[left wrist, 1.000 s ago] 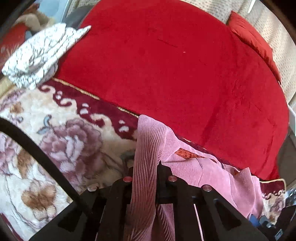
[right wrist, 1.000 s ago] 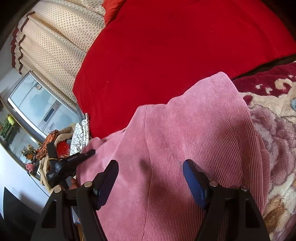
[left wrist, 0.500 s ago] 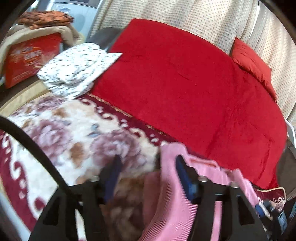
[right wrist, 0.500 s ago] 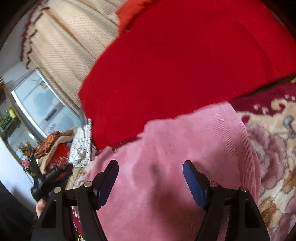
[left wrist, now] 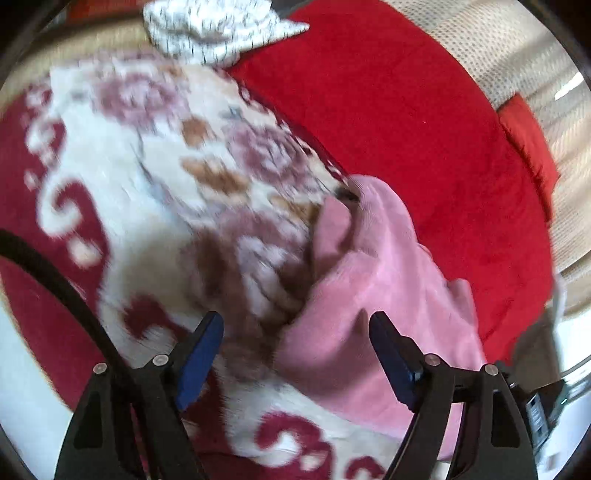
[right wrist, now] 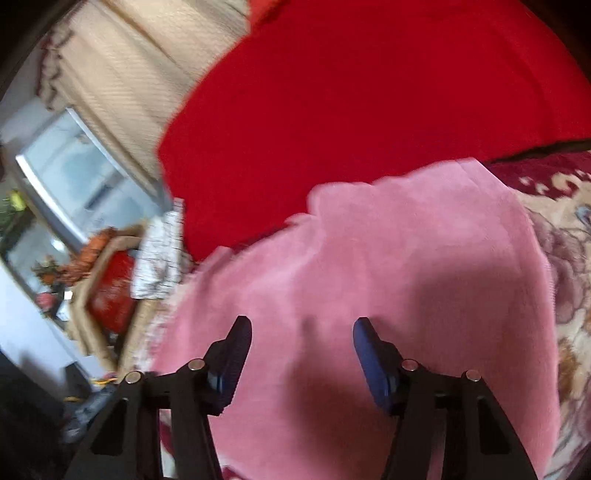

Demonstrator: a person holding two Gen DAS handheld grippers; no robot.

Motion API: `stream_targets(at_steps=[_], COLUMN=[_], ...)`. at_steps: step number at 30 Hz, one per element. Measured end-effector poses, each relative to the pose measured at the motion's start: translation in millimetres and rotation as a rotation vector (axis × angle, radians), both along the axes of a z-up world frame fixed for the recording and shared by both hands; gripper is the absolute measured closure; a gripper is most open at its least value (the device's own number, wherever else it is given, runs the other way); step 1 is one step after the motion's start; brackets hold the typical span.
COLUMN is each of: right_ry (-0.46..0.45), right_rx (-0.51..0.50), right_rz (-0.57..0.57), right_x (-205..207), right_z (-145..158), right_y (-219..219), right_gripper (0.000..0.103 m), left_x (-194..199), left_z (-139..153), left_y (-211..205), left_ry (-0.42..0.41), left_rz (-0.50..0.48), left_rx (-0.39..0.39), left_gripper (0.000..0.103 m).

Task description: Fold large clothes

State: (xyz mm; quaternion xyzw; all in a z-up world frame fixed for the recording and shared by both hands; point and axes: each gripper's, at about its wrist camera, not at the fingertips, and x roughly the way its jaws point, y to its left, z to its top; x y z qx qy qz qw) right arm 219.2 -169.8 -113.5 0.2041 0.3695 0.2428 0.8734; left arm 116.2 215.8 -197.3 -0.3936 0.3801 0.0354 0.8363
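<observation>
A pink ribbed garment (left wrist: 380,295) lies bunched on a floral cream-and-maroon blanket (left wrist: 147,177). My left gripper (left wrist: 295,350) is open and empty, above the garment's left edge. In the right wrist view the same pink garment (right wrist: 406,266) spreads wide below me. My right gripper (right wrist: 301,350) is open and empty, hovering over the cloth. Both views are blurred by motion.
A red blanket (left wrist: 388,122) covers the bed beyond the garment, with a red pillow (left wrist: 528,144) at the far right. A folded white patterned cloth (left wrist: 218,29) lies at the far left edge. Dotted curtains (right wrist: 122,85) and a cluttered shelf (right wrist: 99,273) stand beyond.
My left gripper let go of the pink garment's sleeve, opened and pulled back; the sleeve dropped onto the blanket. My right gripper stayed open and shifted slightly over the garment.
</observation>
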Motion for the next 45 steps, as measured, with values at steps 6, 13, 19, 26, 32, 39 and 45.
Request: stream_targets(at_steps=[6,13,19,26,32,39,45], right_ry=[0.138,0.265,0.245,0.252,0.227,0.216,0.263], right_rx=[-0.053,-0.002,-0.01,0.032,0.171,0.446,0.356], right_rz=[0.117,0.072,0.099,0.129,0.085,0.024,0.132], right_x=[11.2,32.6,29.4,26.8,24.9,32.2,57.3], right_z=[-30.6,-59.2,-58.7,-52.8,-32.4,-24.9,-19.2], right_y=[30.4,20.7,18.0,7.0,-38.6,-88.6,-55.1], right_gripper=[0.072,0.095,0.095,0.095,0.089,0.023,0.022], left_x=[13.0,24.3,35.8,38.9,23.1,19.9,17.9], left_z=[-4.1,3.5,-5.0,33.3,64.4,36.3,37.4], left_y=[-23.2,-39.4,-40.7,-72.6,-162.1,-235.9,-227.4], left_ry=[-0.057,-0.131,-0.165,-0.339,-0.474,-0.427,-0.436], left_rz=[-0.084,-0.117,-0.105,-0.219,-0.482,-0.72,-0.728], left_rx=[-0.036,0.054,-0.007,0.182,0.475,0.646,0.621], left_gripper=[0.022,0.04,0.022,0.071,0.073,0.073,0.073])
